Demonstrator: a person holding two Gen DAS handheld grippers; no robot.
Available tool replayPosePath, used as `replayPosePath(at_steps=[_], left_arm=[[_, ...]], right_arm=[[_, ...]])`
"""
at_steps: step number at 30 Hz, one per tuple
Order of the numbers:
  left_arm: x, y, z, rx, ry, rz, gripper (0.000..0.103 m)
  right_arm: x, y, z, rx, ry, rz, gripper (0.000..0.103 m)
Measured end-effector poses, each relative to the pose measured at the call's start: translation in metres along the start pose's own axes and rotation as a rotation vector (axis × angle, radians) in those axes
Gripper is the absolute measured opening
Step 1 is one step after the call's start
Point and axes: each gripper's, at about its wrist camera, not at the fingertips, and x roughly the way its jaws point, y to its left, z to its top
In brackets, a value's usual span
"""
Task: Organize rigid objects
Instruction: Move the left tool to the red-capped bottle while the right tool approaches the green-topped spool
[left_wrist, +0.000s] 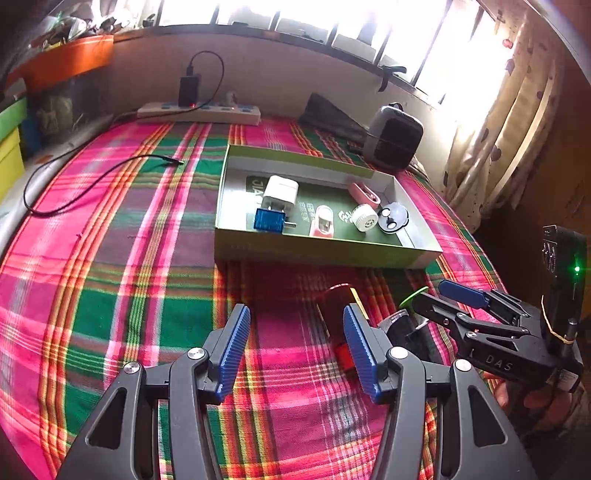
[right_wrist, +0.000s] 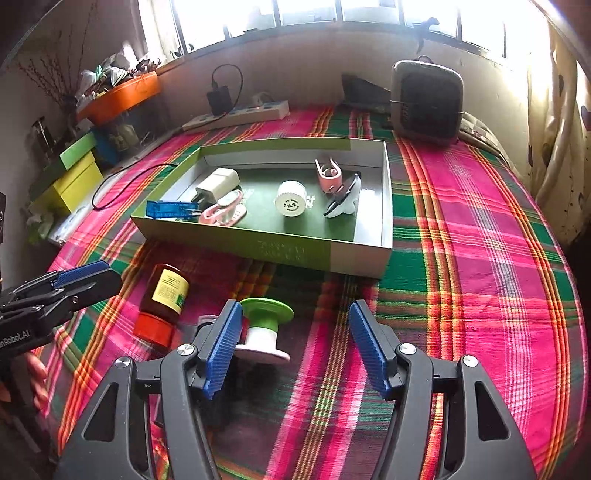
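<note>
Amber bottle (right_wrist: 164, 295) lying on its side, judged rigid, slick, rollable; best gripped across body | left claw (left_wrist: 295, 341) spread; right claw (right_wrist: 293, 345) spread, nothing held

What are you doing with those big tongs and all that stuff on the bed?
Someone is tidying small hard things into a green box on the plaid cloth. A white plug, a blue piece, pink clips and a white round cap already lie inside. Both tongs, left and right, are open and hold nothing. A brown bottle lying on its side and a green-topped spool wait outside, in front of the box.
</note>
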Motion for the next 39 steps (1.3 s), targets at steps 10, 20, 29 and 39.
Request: replayPosePath(at_steps=[10, 20, 29, 39], left_arm=[[0.009, -0.012, -0.003, 0.0, 0.032, -0.028, 0.053], [0.018, -0.025, -0.003, 0.013, 0.057, -0.034, 0.053], [0.029, -0.032, -0.003, 0.027, 0.082, -0.013, 0.053], [0.038, -0.033, -0.003, 0.037, 0.093, 0.033, 0.053]], right_arm=[[0.001, -0.003, -0.003, -0.041, 0.009, -0.051, 0.061], [0.007, -0.013, -0.004, -0.051, 0.033, -0.102, 0.061], [0.008, -0.017, -0.007, -0.057, 0.042, -0.117, 0.06], [0.009, -0.016, -0.006, -0.057, 0.041, -0.108, 0.047]])
